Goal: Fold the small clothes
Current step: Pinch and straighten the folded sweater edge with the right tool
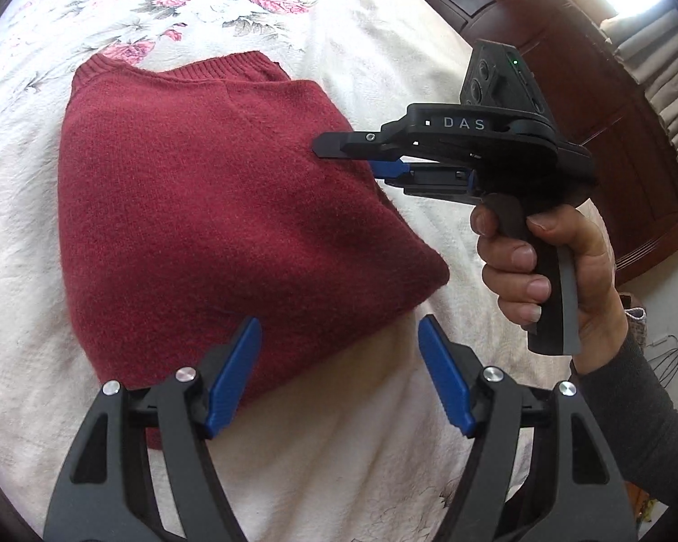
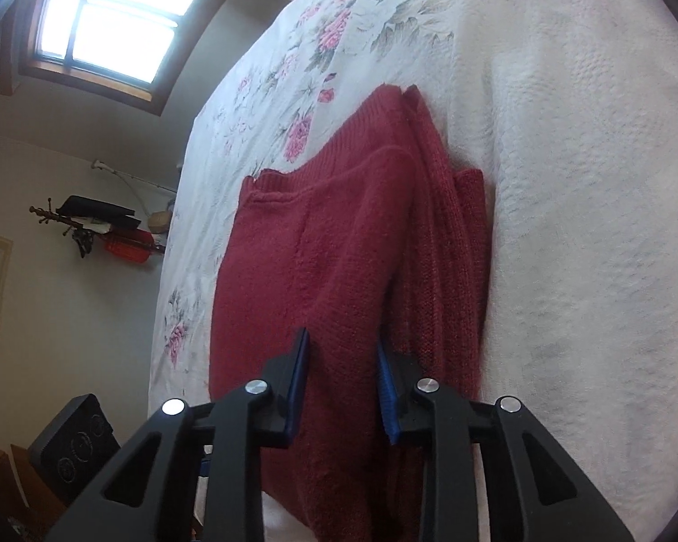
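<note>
A dark red knitted sweater (image 1: 203,207) lies folded into a thick pad on a cream bedspread (image 1: 384,45). My left gripper (image 1: 339,320) stands open at the sweater's near edge, blue pads wide apart with nothing between them. A hand (image 1: 587,271) holds my right gripper (image 1: 346,160) at the sweater's right side, upper finger on top of the knit, lower finger tucked in at the edge. In the right wrist view the sweater (image 2: 339,248) fills the narrow gap of the right gripper (image 2: 341,338), which is shut on the top folded layer.
The bedspread (image 2: 587,180) has a pink flower print along its far side. A dark wooden headboard (image 1: 565,45) rises at the right. A window (image 2: 113,13) and a wall rack with bags (image 2: 86,226) lie beyond the bed's edge.
</note>
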Motion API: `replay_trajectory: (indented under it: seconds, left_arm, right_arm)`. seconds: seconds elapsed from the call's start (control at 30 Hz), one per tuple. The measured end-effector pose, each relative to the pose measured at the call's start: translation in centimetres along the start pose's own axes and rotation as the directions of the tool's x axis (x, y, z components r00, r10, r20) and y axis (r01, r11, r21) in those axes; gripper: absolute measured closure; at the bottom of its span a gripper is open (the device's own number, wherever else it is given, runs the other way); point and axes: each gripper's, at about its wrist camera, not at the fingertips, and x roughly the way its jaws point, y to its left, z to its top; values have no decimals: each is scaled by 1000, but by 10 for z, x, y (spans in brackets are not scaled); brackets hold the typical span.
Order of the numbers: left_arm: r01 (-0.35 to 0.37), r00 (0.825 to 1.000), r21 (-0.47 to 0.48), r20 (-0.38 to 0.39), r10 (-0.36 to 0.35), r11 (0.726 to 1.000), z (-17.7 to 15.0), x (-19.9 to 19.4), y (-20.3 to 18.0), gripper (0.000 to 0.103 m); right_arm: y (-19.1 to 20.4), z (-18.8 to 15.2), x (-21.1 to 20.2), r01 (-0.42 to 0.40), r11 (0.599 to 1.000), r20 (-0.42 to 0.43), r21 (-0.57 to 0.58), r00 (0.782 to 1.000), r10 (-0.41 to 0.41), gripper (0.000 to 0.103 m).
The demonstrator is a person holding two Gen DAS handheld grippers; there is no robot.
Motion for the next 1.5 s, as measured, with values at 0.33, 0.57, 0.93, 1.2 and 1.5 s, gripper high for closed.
replay_trajectory:
  seconds: [0.33,0.57,0.93,1.2,1.5]
  left_arm:
    - [12,999,13,-31,-12,1000,-11,9,-4,33]
    - [47,998,-83,55,-43,995,-9,-32,19,33]
    - [262,964,-293,122,-236,919,39,-46,61,31]
    - [189,976,-366,-33,-216,911,59,15,94,49]
    - [319,948,-259,107,-301,912,26,-45,63,31]
  right_arm:
    - [-32,6,-28,47,998,131,32,990,-51,95]
    - [-39,-28,-49,-50,997,101,58,994,44,65]
    - [-39,-74,-40,-112,980,-15,162,993,116,84]
    - [-53,-96,-32,-53,989,-32,137,998,58,87]
    - [8,-75,-75,-106,992,66,-65,992,110,75]
